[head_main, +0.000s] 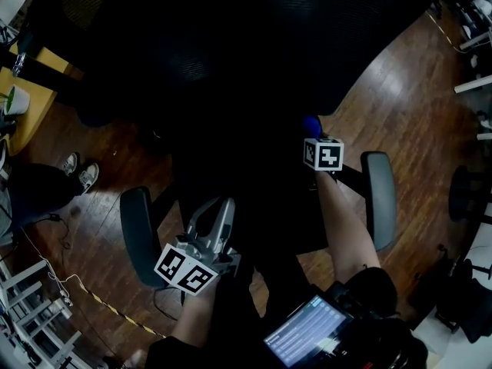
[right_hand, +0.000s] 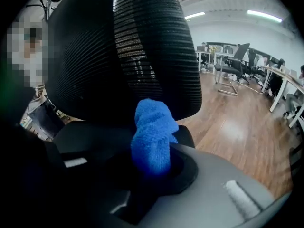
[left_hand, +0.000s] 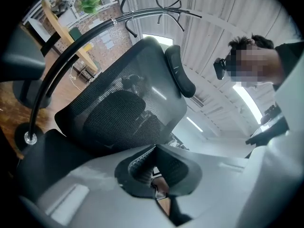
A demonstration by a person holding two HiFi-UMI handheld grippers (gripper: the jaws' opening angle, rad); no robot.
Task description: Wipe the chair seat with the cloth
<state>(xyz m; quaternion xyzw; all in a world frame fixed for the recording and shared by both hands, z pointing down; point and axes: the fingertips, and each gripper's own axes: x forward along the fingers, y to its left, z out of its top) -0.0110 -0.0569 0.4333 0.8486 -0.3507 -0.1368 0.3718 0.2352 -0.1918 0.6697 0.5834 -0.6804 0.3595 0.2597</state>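
Cloth (right_hand: 151, 132) clamped in right gripper (right_hand: 153, 164); left gripper (left_hand: 155, 148) jaws together

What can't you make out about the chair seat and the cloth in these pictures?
Chair seat: head view, too dark to show wiped or dirty patches.
Cloth: right gripper view, lower end buried in the right tool; head view, marker cube covers most of it.

Blue cloth (right_hand: 152, 127) bunched in right tongs (right_hand: 151, 163) above black chair seat (head_main: 269, 206).

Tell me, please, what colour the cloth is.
Bright blue; the cloth shows best in the right gripper view.
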